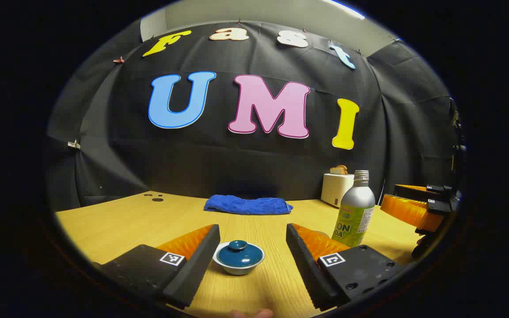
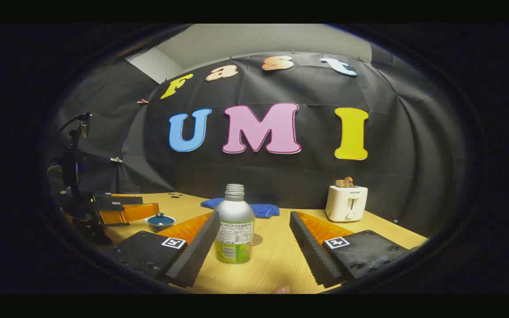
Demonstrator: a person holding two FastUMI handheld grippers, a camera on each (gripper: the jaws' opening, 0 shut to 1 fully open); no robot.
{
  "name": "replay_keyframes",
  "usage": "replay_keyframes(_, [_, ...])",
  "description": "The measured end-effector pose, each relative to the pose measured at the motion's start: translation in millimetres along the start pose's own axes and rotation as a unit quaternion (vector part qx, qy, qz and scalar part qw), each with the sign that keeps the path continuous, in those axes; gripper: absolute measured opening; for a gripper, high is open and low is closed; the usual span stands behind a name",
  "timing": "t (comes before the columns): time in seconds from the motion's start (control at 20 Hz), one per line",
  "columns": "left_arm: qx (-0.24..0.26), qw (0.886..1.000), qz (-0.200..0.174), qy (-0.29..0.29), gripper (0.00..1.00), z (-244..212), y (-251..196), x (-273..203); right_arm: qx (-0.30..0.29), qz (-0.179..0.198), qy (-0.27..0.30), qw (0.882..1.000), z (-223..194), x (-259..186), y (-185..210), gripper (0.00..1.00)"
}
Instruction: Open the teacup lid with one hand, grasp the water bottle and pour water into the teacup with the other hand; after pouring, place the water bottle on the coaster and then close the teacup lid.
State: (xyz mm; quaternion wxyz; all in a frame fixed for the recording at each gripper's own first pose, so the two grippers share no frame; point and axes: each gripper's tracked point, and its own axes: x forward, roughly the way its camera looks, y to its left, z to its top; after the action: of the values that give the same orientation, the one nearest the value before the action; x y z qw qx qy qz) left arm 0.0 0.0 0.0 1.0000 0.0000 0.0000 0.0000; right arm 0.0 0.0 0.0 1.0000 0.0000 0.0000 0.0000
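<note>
Here, left claw [image 1: 250, 254] wide open, fingers flanking lidded teacup [image 1: 238, 257] on desk [image 1: 126, 221], no contact. Right claw [image 2: 252, 247] wide open, holding nothing; water bottle [image 2: 234, 225] upright between fingers, near left one. Blue cloth [image 1: 248, 205], toaster [image 2: 346, 202] behind.

Matt metal bottle [image 2: 234, 227], glossy ceramic teacup [image 1: 238, 257], wood table [image 1: 122, 225].

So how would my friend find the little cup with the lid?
Start at the long wooden table with the crumpled blue towel at its back. Nearer, between the left gripper's open fingers, sits the small white teacup. Unlike the tall silver bottle beside it, it's squat, with a knobbed teal lid.
</note>
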Motion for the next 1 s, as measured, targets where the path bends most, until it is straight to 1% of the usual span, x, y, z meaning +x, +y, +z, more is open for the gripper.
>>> replay_keyframes(0.2, [-0.001,1.0,0.005,0.003,0.95,-2,4,7,0.002,0.001,0.0,1.0,-2,0,0,0.98])
replay_keyframes(0.45, [-0.002,1.0,0.012,0.007,0.95,-6,8,10,-0.014,-0.005,-0.002,1.0,-2,-1,-3,0.98])
replay_keyframes(0.6, [-0.003,1.0,0.014,0.01,0.95,-7,8,12,-0.012,0.0,-0.001,1.0,-3,1,0,0.99])
replay_keyframes(0.65, [-0.003,1.0,0.015,0.01,0.95,-9,9,13,-0.012,0.0,-0.002,1.0,-3,1,0,0.96])
replay_keyframes(0.75, [-0.001,1.0,0.015,0.013,0.95,-11,10,16,-0.013,-0.002,-0.001,1.0,-5,3,-2,0.99])
replay_keyframes(1.0, [0.008,0.999,0.028,0.028,0.95,-18,20,30,-0.007,-0.005,0.003,1.0,-10,3,-5,0.98])
